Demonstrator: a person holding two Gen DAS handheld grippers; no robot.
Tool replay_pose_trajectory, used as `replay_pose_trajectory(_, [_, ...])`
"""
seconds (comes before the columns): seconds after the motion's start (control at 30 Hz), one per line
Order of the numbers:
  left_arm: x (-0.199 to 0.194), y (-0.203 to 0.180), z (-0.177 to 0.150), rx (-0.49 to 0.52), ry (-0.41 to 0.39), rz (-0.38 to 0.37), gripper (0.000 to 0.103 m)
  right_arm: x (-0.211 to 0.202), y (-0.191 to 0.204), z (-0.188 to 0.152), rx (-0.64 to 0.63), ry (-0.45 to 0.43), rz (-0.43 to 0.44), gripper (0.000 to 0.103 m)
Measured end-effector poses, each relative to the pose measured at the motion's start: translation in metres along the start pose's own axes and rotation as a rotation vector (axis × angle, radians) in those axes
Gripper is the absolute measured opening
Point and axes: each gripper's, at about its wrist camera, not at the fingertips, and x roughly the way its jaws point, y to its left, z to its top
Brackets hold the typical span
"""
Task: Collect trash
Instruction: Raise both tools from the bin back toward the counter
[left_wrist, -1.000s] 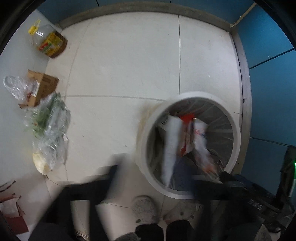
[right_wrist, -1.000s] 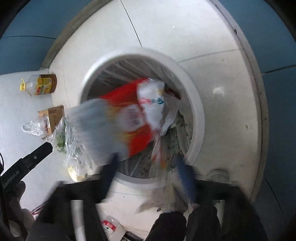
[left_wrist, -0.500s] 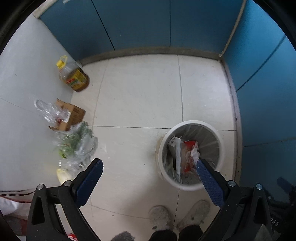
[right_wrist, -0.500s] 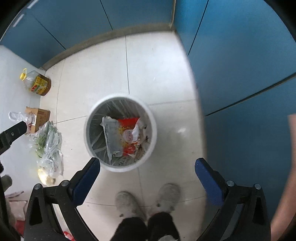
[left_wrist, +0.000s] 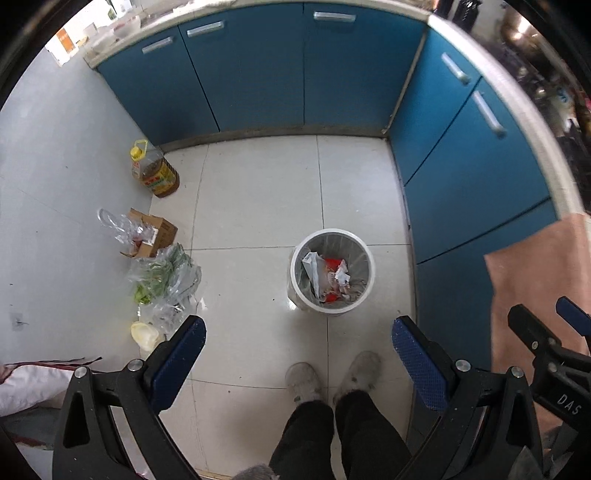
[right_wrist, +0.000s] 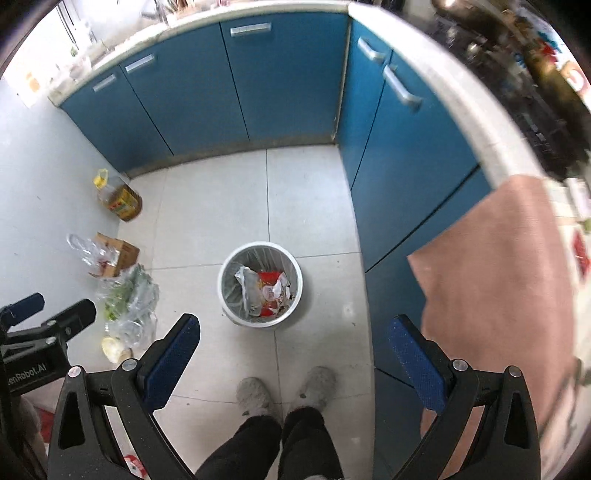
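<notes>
A white round trash bin stands on the tiled floor, lined with a clear bag. Red and white wrappers lie inside it. My left gripper is open and empty, held high above the floor, nearer than the bin. My right gripper is open and empty too, high above the bin's near side. Each gripper shows at the edge of the other's view.
Blue cabinets line the far and right sides. By the left wall stand an oil bottle, a cardboard box and clear bags of greens. A pink cloth hangs at right. The person's shoes stand below.
Both grippers have risen well away from the bin, which now looks much smaller. The red and white wrapper that was dropping in a second ago lies inside the bin.
</notes>
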Motion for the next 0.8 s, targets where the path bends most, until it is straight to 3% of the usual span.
replay_pose_trajectory(0.27, [-0.084, 0.004, -0.008, -0.003, -0.052, -0.033, 0.103, -0.106, -0.009, -0.011, 0.048, -0.072, 0.028, 0.103])
replay_pose_trajectory(0.53, [-0.150, -0.015, -0.008, 0.049, -0.229, 0.080, 0.103, -0.158, -0.028, -0.018, 0.201, -0.161, 0.199, 0.103])
replay_pose_trajectory(0.67, [-0.169, -0.038, 0.006, 0.069, -0.313, 0.075, 0.103, -0.171, -0.063, -0.019, 0.328, -0.192, 0.253, 0.103])
replay_pose_trajectory(0.8, [-0.172, -0.089, 0.024, 0.122, -0.353, 0.035, 0.103, -0.175, -0.124, -0.023, 0.469, -0.197, 0.253, 0.103])
